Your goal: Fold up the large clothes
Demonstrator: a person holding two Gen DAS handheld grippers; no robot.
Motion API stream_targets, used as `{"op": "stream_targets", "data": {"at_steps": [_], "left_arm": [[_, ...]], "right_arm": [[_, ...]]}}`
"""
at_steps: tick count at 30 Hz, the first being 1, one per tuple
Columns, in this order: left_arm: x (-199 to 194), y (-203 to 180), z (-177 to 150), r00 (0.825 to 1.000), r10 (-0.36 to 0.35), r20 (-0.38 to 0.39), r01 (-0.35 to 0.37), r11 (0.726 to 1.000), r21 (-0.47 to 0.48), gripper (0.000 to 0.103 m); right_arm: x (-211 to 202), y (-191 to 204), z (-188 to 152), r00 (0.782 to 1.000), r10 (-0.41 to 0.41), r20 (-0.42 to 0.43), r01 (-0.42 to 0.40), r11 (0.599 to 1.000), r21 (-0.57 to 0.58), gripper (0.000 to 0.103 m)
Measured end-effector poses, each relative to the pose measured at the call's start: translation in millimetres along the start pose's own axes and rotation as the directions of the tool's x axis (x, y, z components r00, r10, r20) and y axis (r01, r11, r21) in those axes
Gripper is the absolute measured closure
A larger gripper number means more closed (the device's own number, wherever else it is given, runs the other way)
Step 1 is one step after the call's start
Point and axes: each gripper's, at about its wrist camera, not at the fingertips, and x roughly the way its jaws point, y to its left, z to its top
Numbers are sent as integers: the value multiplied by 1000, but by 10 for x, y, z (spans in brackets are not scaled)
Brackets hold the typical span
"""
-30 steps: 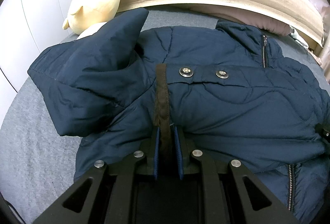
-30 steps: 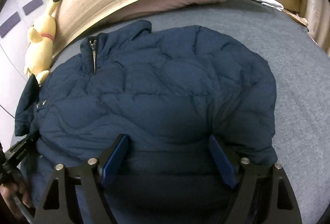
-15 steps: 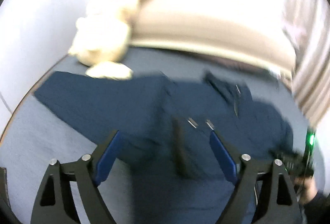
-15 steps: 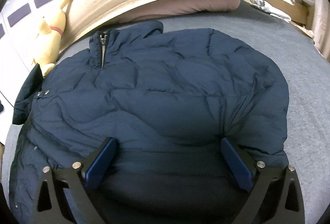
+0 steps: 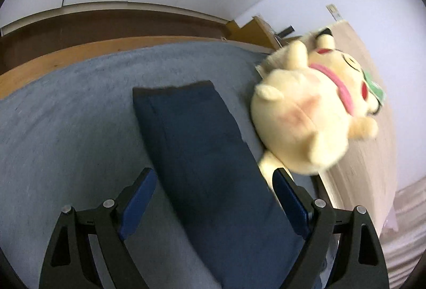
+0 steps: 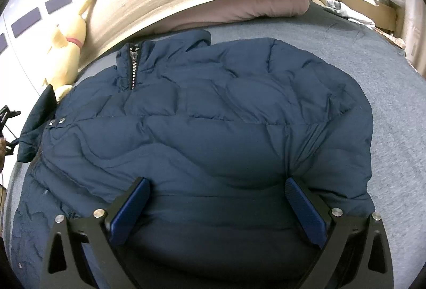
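Our navy puffer jacket [image 6: 202, 129] looks soft, bulky and slippery; its sleeve [image 5: 202, 155] runs toward twelve o'clock between our left gripper's [image 5: 214, 198] empty, spread jaws, so we'd pinch the cuff. Our right gripper [image 6: 218, 209] gapes empty too.

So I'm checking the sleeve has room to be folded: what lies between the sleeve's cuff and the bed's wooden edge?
Only bare grey bedding lies between the cuff and the wooden edge; the left wrist view shows it.
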Motion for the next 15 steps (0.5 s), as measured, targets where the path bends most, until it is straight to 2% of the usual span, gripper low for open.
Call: {"op": "stream_targets", "data": {"at_steps": [2,4,6,7,9,12,15], "left_arm": [[113,85,45,999,12,-32,-13,1000,-18,15],[201,125,31,999,19,-31,-20,999,-29,16],[241,76,27,996,84,-13,-83,996,28,52],[262,69,28,994,109,-31,-107,993,58,85],[211,1,19,992,128,-16,-126,987,102,91],[-58,-371,-96,983,165,80,-181,947,265,94],[-482,-929,-360,968,129,213,-214,870,444,94]], "right_arm": [[-1,0,0,1000,0,1,0,1000,0,1],[-1,-2,4,1000,-1,2,1,1000,0,0],[4,-3,9,1000,-2,2,2,1000,-2,0],[6,-3,11,1000,-3,1,3,1000,-2,0],[8,-6,16,1000,-3,1,3,1000,-3,0],[10,-3,16,1000,-4,0,4,1000,-4,0],[25,5,28,1000,-6,-2,6,1000,-7,0]]}}
